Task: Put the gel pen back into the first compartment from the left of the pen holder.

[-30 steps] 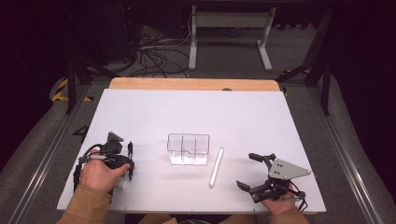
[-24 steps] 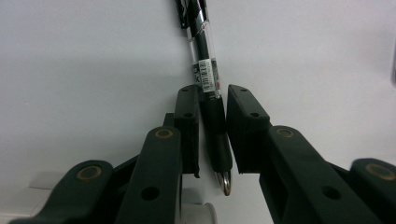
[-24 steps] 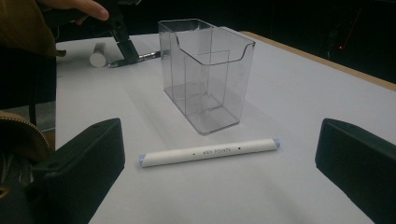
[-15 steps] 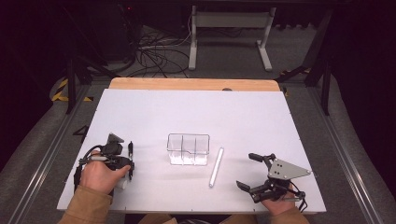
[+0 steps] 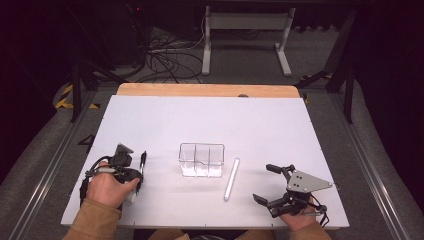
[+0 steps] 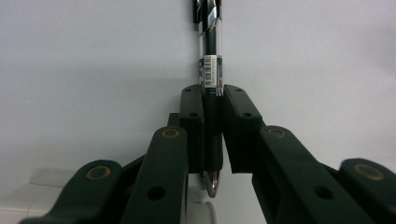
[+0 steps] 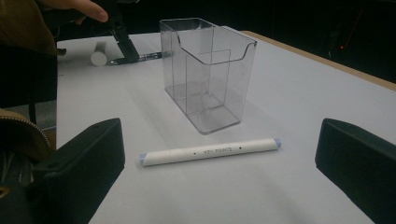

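Note:
A black pen (image 6: 211,56) lies on the white table, pointing away from the person's left hand. My left gripper (image 6: 213,91) has just been closing with the pen between its jaws, and the pads now press on the barrel; from above the left gripper (image 5: 138,175) sits at the front left. A white marker (image 5: 231,178) lies right of a clear divided holder (image 5: 201,160). My right gripper (image 5: 267,183) rests at the front right, open, with nothing between its jaws. In the right gripper view the white marker (image 7: 210,151) lies ahead of that gripper (image 7: 222,184), and the holder (image 7: 205,70) stands behind it.
A short white cylinder (image 5: 129,197) lies by the left hand, and the same cylinder (image 7: 99,57) appears in the right gripper view. The white table sheet (image 5: 210,120) ends at a wooden strip (image 5: 205,90) at the back. Cables and a desk frame stand on the floor beyond.

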A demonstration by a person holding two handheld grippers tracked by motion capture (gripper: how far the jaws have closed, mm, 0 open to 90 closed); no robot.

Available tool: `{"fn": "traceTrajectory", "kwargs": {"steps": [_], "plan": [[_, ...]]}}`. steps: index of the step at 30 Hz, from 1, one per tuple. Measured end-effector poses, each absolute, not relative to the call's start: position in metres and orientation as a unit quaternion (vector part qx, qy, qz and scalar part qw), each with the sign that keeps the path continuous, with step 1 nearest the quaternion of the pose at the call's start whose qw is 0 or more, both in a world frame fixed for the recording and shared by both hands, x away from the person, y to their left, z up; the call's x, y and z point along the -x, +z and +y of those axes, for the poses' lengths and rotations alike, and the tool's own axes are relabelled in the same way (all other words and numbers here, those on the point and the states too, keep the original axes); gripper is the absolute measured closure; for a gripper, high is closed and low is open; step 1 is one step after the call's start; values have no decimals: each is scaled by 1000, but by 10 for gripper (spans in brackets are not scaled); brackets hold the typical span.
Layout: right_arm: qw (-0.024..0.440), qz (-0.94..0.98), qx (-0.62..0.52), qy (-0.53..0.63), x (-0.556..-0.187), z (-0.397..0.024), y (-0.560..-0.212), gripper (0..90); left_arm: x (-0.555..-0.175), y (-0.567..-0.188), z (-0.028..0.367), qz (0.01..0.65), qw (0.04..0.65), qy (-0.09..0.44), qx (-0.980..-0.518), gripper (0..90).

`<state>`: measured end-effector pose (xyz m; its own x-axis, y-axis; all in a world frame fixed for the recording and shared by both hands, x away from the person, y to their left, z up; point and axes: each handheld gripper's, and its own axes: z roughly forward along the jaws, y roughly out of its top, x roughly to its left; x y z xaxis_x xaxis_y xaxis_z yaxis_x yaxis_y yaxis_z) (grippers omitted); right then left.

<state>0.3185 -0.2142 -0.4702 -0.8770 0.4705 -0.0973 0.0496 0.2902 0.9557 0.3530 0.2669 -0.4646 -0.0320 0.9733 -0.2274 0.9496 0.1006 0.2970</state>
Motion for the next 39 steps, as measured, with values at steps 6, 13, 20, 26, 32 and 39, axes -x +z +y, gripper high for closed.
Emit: {"fn": "traceTrajectory", "kwargs": {"steps": [6, 13, 20, 26, 32, 39], "plan": [[184, 782, -166, 572, -318, -215, -470, 21, -353, -463, 267, 715, 196, 33, -671, 795], [183, 781, -165, 573, -319, -215, -470, 21, -348, -447, 270, 696, 232, 52, -677, 797], [182, 781, -165, 574, -318, -214, -470, 21, -343, -431, 273, 668, 259, 65, -695, 797], [184, 780, -167, 574, -318, -214, -470, 21, -339, -422, 275, 652, 272, 70, -704, 797], [183, 777, -166, 579, -318, -213, -468, 21, -337, -411, 275, 614, 277, 65, -736, 797], [193, 769, -162, 588, -318, -212, -464, 28, -338, -394, 271, 527, 294, 70, -794, 797]]}}
